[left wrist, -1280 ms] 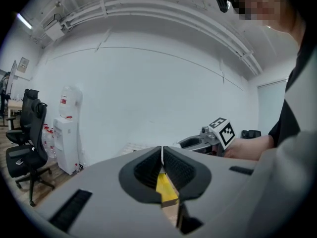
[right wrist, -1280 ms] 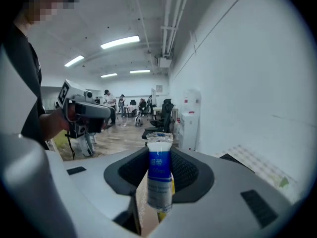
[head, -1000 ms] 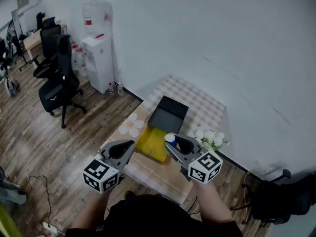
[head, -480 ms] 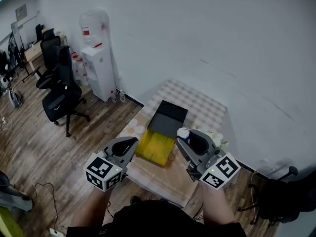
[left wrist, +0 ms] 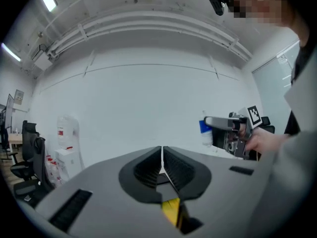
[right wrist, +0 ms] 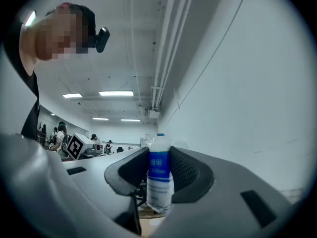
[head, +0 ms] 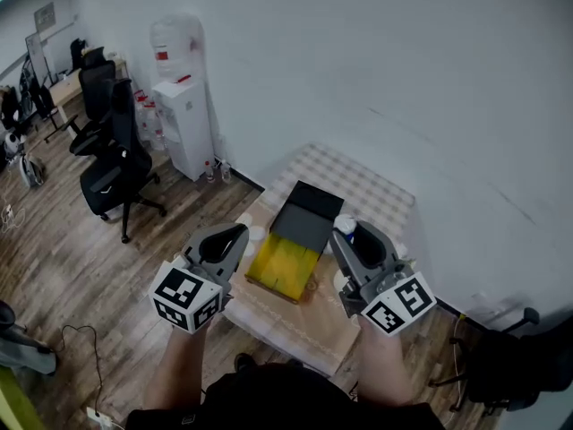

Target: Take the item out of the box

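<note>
Pinches a small white and blue packet (right wrist: 159, 175) in the right gripper (head: 347, 233), up above the table (head: 295, 325), just right of the open box (head: 282, 265). Holds the left gripper (head: 235, 236) pressed together and empty, left of the box.

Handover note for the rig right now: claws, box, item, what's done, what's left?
Left claw: shut, empty, held up beside the box.
Right claw: shut on the blue-labelled white packet, up off the table.
Box: open on the table, black lid folded back, yellow inside.
Done: the packet is out of the box.
Left: probably set the packet down on the table beside the box, then release.
</note>
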`<state>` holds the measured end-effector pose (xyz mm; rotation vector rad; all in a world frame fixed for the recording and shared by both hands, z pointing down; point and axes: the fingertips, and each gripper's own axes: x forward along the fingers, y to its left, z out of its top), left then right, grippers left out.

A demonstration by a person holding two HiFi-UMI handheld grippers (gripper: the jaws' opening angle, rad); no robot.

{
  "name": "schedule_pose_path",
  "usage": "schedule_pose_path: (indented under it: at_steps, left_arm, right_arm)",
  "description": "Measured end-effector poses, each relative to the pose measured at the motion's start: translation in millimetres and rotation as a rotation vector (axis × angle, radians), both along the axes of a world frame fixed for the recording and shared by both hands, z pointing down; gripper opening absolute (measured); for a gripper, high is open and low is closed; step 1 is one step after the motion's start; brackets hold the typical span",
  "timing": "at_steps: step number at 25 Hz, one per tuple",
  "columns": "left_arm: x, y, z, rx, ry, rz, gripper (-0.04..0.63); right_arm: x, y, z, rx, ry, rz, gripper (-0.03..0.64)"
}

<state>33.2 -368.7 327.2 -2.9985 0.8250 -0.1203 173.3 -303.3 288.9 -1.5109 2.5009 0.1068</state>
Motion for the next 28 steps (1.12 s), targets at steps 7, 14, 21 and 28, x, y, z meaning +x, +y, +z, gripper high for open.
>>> schedule_pose_path:
  at_steps: [7, 14, 21, 28]
  left_arm:
    - [-3, 2, 35, -0.088, -0.006, -0.020, 0.021]
    - [-3, 2, 42, -0.100, 0.001, -0.032, 0.023]
    - [-1, 2, 41, -0.102, 0.005, -0.024, 0.022]
    - [2, 7, 41, -0.103, 0.004, -0.014, 0.021]
  right_arm:
    - [0, 6, 40, -0.072, -0.024, -0.023, 0.137]
    - [-11, 0, 54, -0.093, 0.017, -0.033, 0.135]
    - [-12, -1, 51, -0.092, 0.038, -0.029, 0.135]
    - [-14, 3, 51, -0.093, 0.033, -0.035, 0.135]
